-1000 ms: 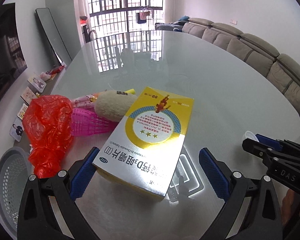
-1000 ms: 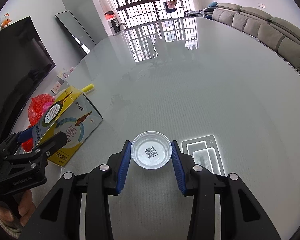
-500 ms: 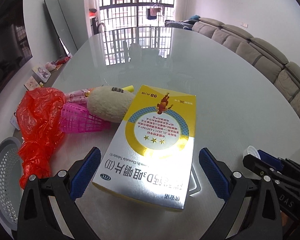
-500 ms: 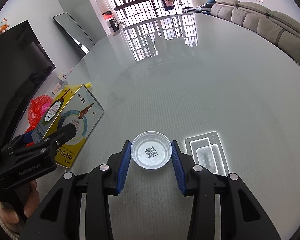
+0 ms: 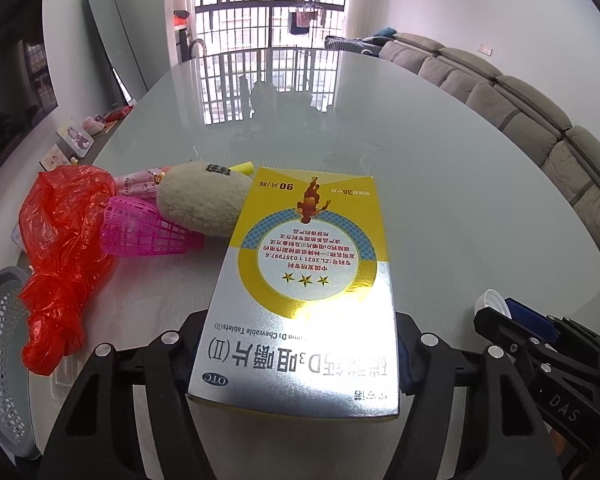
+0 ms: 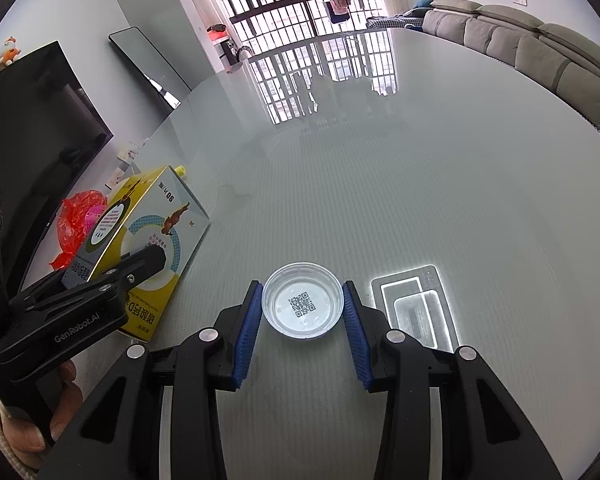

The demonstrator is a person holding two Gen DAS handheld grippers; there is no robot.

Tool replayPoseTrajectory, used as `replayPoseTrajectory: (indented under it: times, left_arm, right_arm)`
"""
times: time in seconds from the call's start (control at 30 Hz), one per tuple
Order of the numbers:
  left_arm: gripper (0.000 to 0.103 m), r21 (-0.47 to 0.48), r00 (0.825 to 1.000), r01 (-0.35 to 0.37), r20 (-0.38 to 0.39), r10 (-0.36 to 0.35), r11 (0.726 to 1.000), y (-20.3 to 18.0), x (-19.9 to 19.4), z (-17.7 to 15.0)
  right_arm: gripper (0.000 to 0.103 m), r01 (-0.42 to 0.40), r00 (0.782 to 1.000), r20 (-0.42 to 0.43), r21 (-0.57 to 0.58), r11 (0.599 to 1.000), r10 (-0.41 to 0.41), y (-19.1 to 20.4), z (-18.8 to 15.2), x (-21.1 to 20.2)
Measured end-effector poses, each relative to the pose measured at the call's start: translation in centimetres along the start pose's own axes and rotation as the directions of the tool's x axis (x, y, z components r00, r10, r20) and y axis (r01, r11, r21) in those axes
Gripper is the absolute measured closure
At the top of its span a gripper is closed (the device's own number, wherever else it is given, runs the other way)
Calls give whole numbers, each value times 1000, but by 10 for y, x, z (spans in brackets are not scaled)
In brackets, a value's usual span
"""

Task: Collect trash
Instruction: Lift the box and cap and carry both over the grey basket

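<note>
- Two claws were at work over a glossy pale grey glass bench (image 6: 400, 184).
- The left claw (image 5: 296, 356) was clenched on a silver-and-yellow cardboard tablet box (image 5: 308, 280), its fingers pressed against the box's two long sides near the near end.
- In the right wrist view the same box (image 6: 156, 240) stood tilted, its near end raised in the left claw (image 6: 112, 276) while its far end looked to be down on the bench, though contact could not be told for sure.
- The right claw (image 6: 303, 320) gripped a small clear round plastic lid (image 6: 303, 300) with a printed square code in its middle, the blue pads (image 6: 247, 332) touching its rim on both sides.
- From the left wrist view, only the edge of that lid (image 5: 494, 304) showed at the tip of the right claw (image 5: 512, 320).
- Beside the box, to its left, lay a cream fuzzy oval pad (image 5: 202, 204), touching a pink plastic mesh shuttlecock (image 5: 140, 232).
- A crumpled red plastic bag (image 5: 60, 256) lay just left of the shuttlecock, at the bench edge.
- A grey perforated plastic basket (image 5: 0, 364) sat lower down, off the left edge of the bench.
- A grey sectional sofa (image 5: 520, 104) ran along the far right side of the room.
</note>
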State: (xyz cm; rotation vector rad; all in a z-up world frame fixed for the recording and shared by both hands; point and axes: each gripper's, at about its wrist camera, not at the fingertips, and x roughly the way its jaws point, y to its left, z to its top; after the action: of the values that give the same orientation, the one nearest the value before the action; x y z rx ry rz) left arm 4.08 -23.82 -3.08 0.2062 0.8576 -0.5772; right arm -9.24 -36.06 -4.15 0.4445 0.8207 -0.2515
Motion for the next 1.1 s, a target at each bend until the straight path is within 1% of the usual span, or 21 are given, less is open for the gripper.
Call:
replayPoseTrajectory:
  times: [0.07,0.17,0.33,0.5,0.7,0.77,0.9,1.0,1.1]
  left_arm:
    - [38,-2,1000,-3,13,3,1000,1,-9,-3]
    - [40,-4,999,-29,42,29,1000,6,-27,-7]
    - [40,-14,994,-57,88,58,998,19,-54,-16]
    - [40,-51,991,-62,116,67,997,40,-81,-30]
    - [40,-107,979,-127,146,142,986,77,-113,-48]
    - [40,-133,975,-146,148,166,980,94,-122,-55]
    - [40,-186,961,-204,149,233,961,130,-135,-67]
    - [40,-234,951,-239,142,276,942,157,-145,-78]
    - [40,-275,936,-282,132,327,919,183,-155,-88]
  right_arm:
    - [64,0,1000,4,-4,1000,0,2,-1,-2]
    - [64,-1,1000,6,-11,1000,1,6,-3,-7]
    - [64,-12,1000,1,-43,999,12,24,-5,-11]
    - [64,-38,999,10,-92,995,39,56,-6,-17]
    - [64,-96,995,-4,-174,980,96,108,-11,-16]
    - [64,-120,993,-18,-197,973,119,127,-13,-12]
    - [64,-165,986,-40,-251,954,160,164,-16,-5]
    - [64,-200,980,-59,-289,936,191,193,-18,1]
    - [64,-239,971,-87,-329,914,223,224,-23,10]
